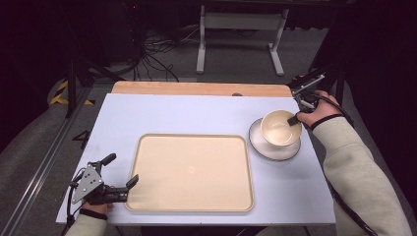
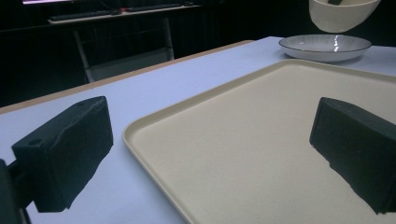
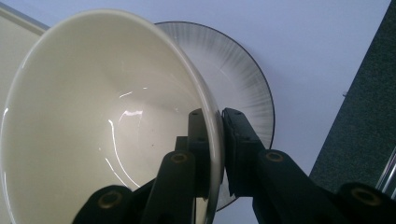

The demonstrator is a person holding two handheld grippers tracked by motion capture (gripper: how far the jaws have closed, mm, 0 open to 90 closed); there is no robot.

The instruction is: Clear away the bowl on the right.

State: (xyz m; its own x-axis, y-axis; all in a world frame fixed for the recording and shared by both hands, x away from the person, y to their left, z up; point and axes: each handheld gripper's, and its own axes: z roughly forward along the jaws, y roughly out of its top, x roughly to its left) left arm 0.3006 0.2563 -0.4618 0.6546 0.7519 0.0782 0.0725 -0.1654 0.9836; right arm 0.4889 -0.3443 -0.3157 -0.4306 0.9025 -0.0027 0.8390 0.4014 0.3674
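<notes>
Cream ceramic bowl (image 1: 280, 127) lifted above striped white plate (image 1: 274, 146), right side of counter (image 1: 196, 112), rim pinched in right tool (image 1: 295, 118). Beige rectangular tray (image 1: 191, 172) left of plate. Left tool (image 1: 120, 170) gaping, empty, at tray's near-left corner.

Left gripper (image 1: 119, 172): black blocky jaws, grey three-cornered plate with dark screw holes, black cable. Right gripper (image 3: 214, 126): black jaws and linkage arms, brass-coloured pivot screws, black cable. Both forearms: cream knit sleeves, dark wrist strap.
</notes>
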